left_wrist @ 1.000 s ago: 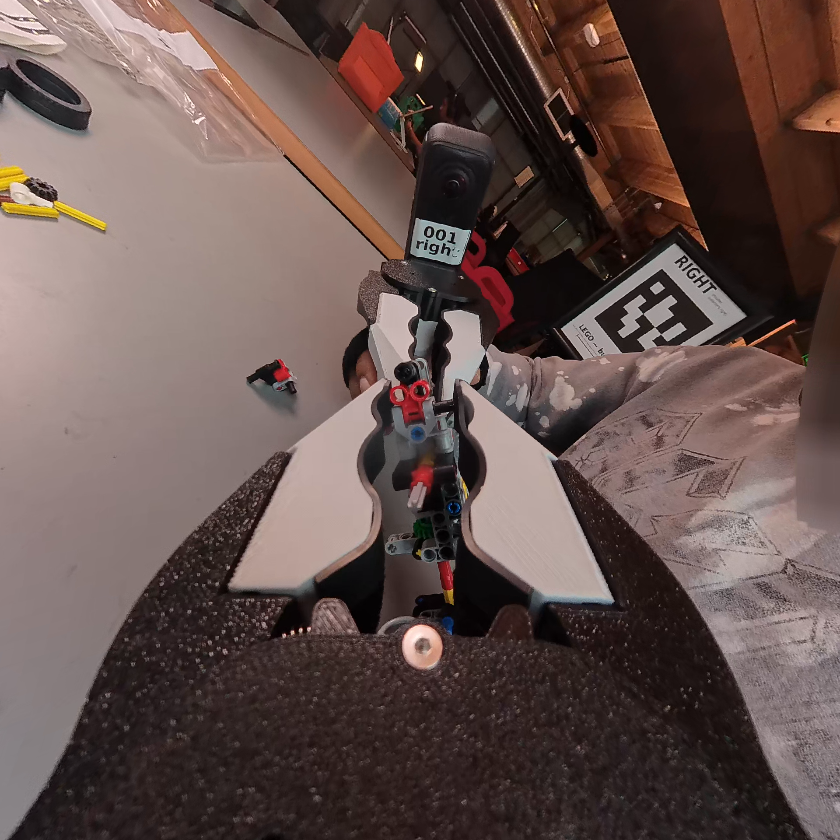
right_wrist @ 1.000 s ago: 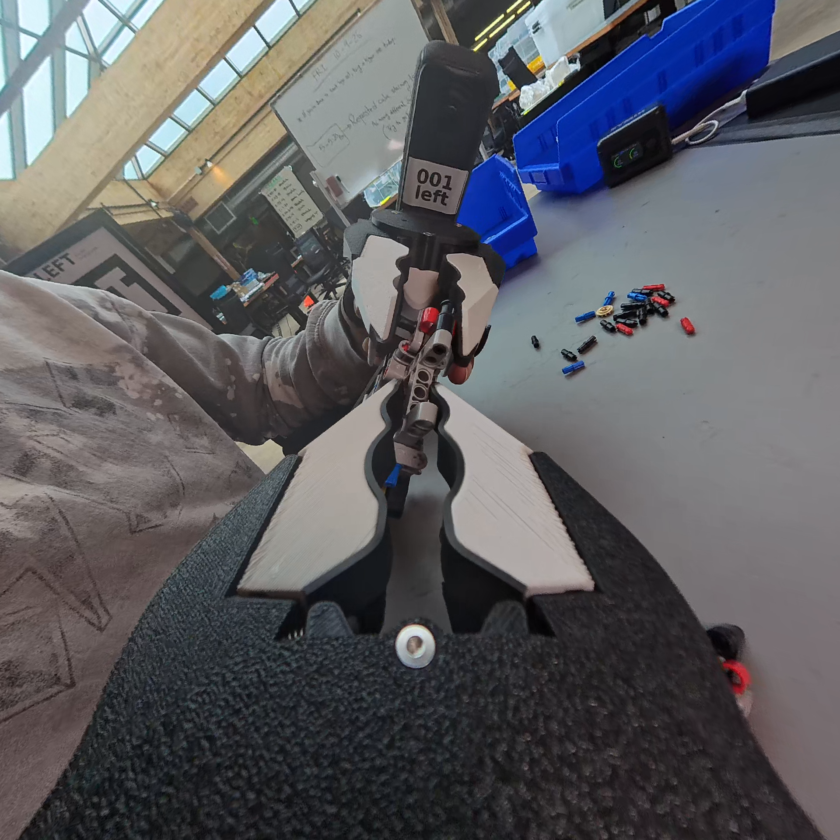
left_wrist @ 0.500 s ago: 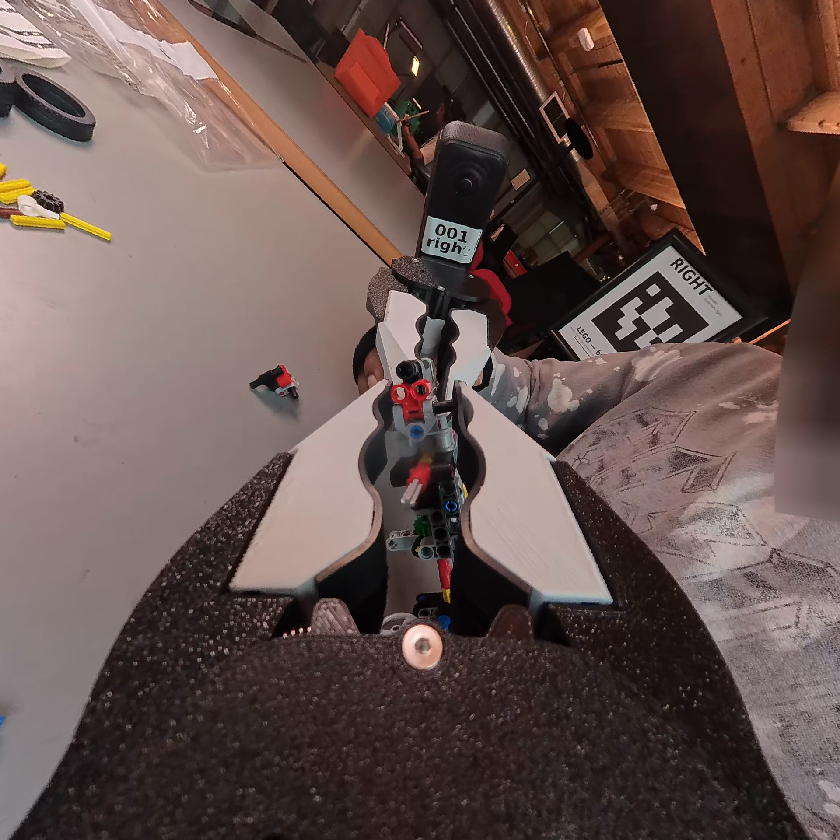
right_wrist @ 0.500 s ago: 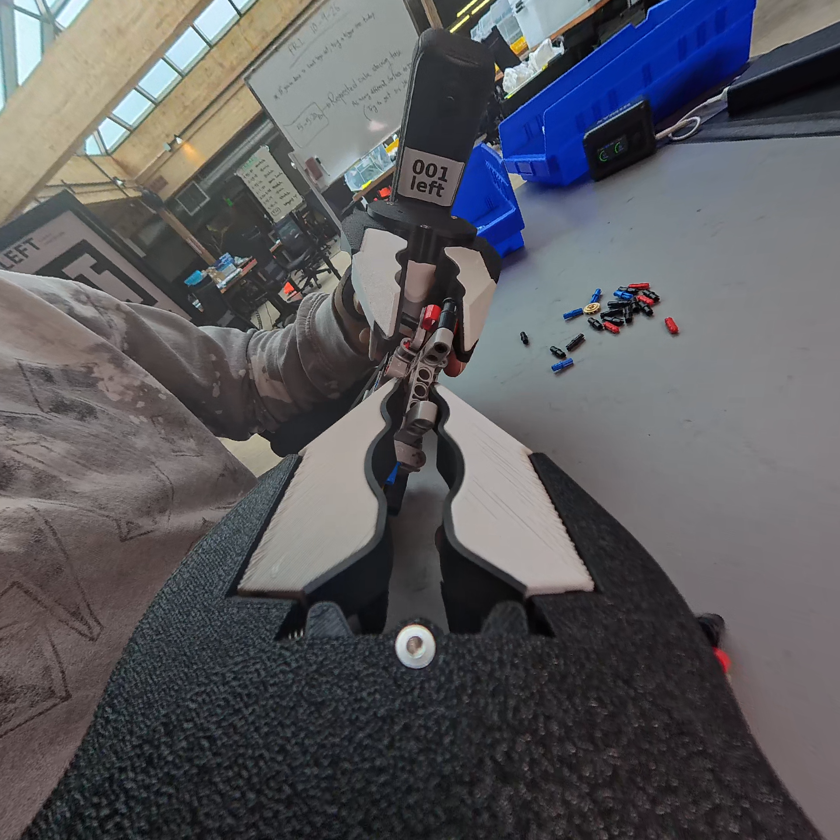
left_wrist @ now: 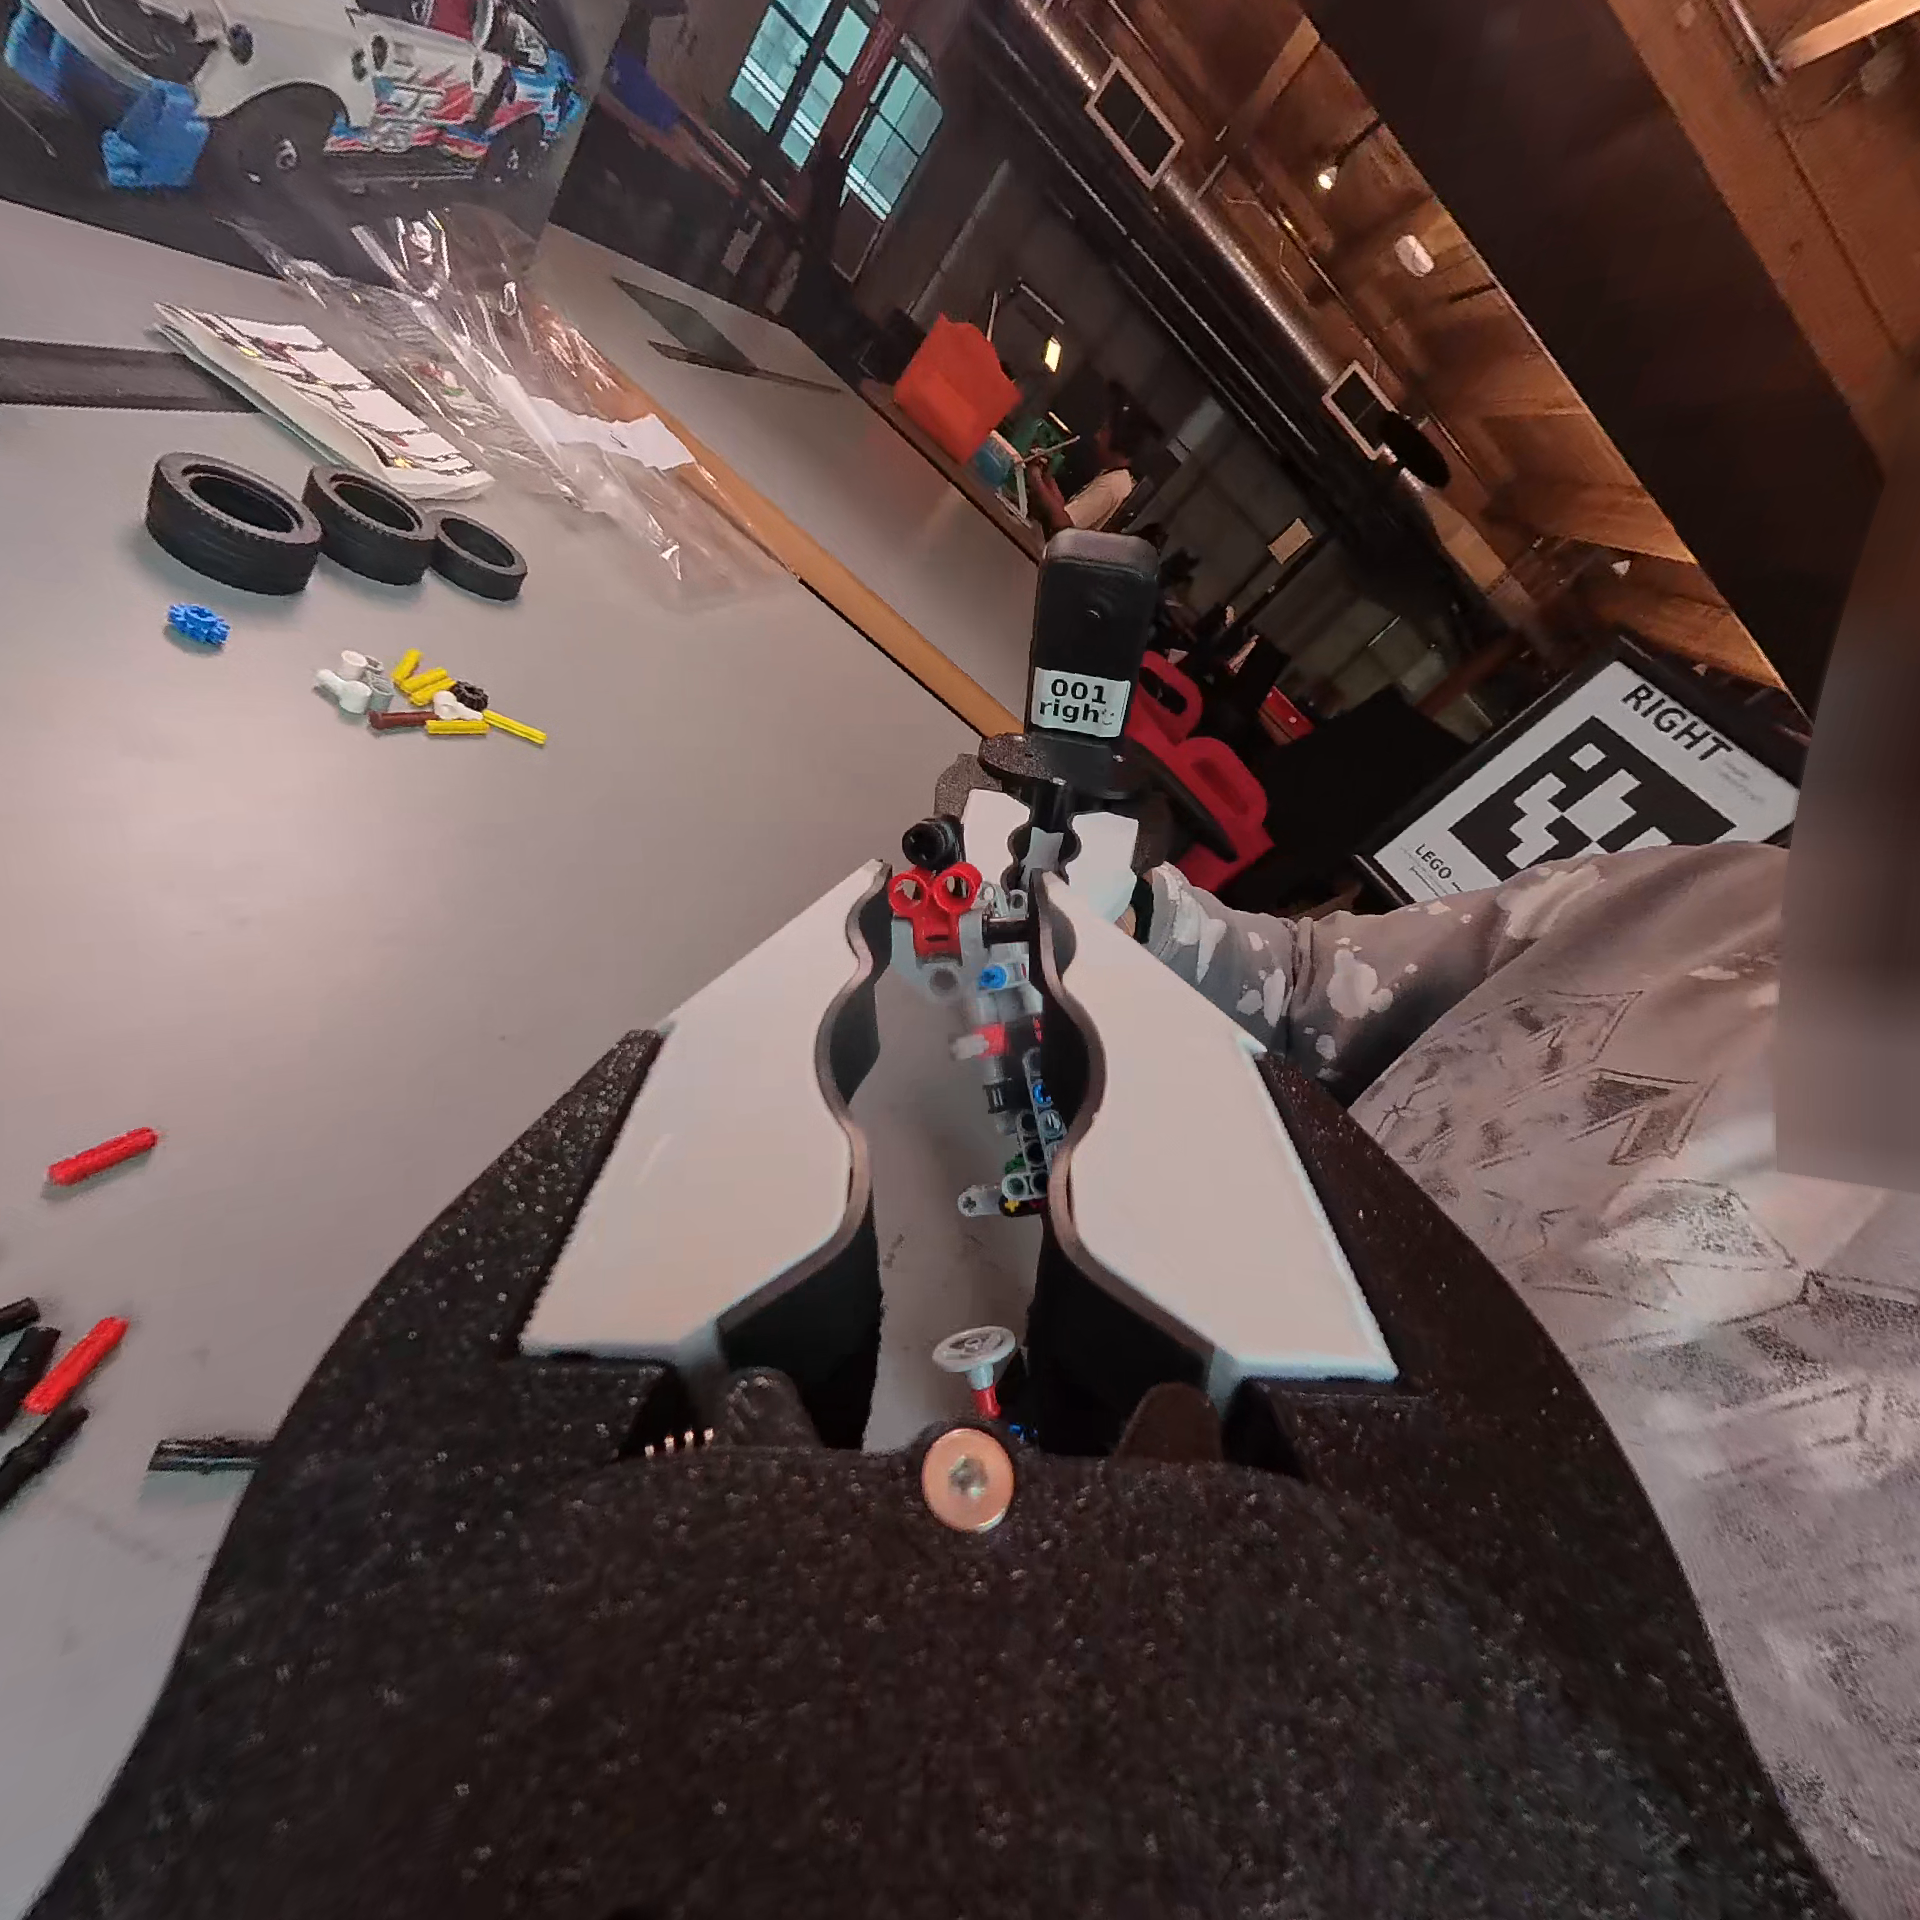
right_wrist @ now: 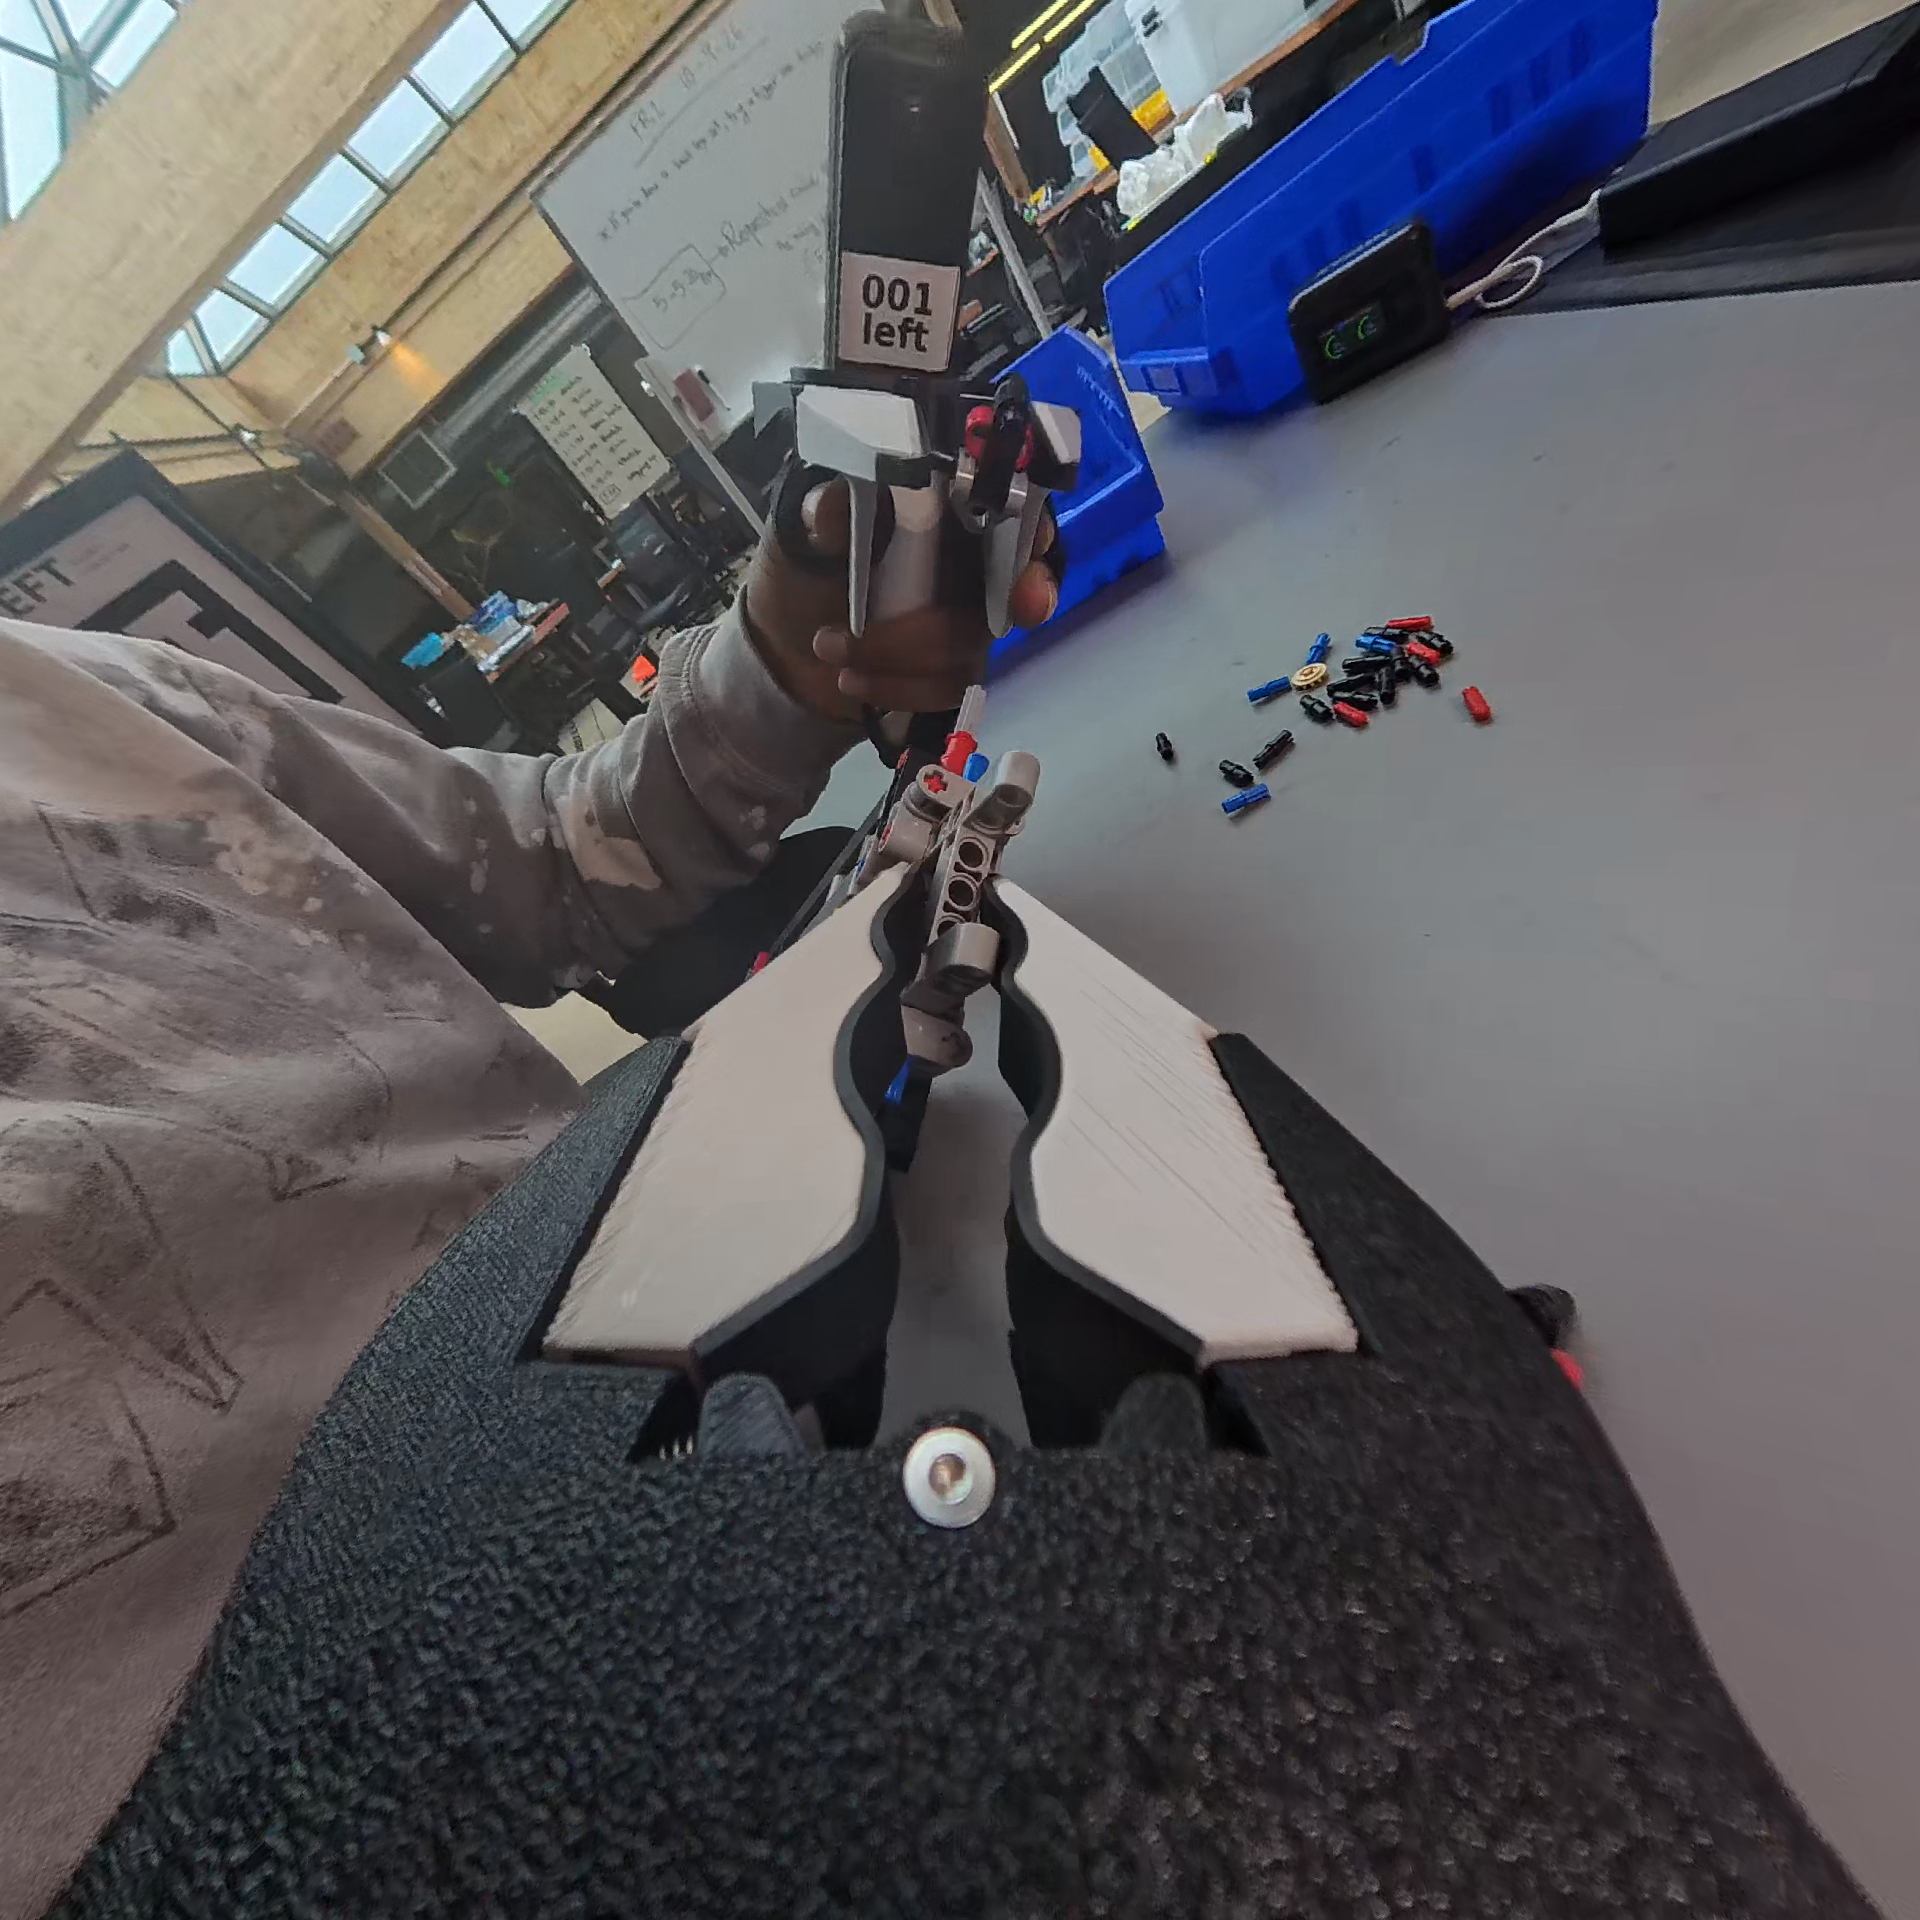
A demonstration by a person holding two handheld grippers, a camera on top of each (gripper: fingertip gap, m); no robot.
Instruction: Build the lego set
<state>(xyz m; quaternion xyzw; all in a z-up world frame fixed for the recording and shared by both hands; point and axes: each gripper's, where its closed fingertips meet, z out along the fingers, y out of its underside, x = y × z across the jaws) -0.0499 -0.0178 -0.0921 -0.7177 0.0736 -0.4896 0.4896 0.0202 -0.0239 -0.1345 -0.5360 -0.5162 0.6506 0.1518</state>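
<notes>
My right gripper (right_wrist: 940, 894) is shut on a long grey lego assembly (right_wrist: 964, 883) with red and blue pins, held over the grey table (right_wrist: 1558, 987). My left gripper (left_wrist: 956, 883) is shut on a small red and grey piece (left_wrist: 935, 914) with a black pin. In the right wrist view the left gripper (right_wrist: 951, 442) is raised above and beyond the assembly, apart from it, with that piece (right_wrist: 987, 457) between its fingers. In the left wrist view the right gripper (left_wrist: 1044, 857) shows just beyond my fingertips, and the long assembly (left_wrist: 1013, 1101) shows below, through the gap.
Three black tyres (left_wrist: 364, 525), a blue gear (left_wrist: 195, 623), a heap of yellow and white parts (left_wrist: 426, 696), red pins (left_wrist: 104, 1153), plastic bags and a booklet (left_wrist: 312, 395) lie left. A pile of small pins (right_wrist: 1361, 675), blue bins (right_wrist: 1351, 208) and a black device (right_wrist: 1366, 332) lie right. The left gripper's tips are roughly 9 centimetres from the right gripper's.
The grippers have come apart. The left one has lifted up and away with the small red and grey piece. The right one keeps hold of the long assembly.
</notes>
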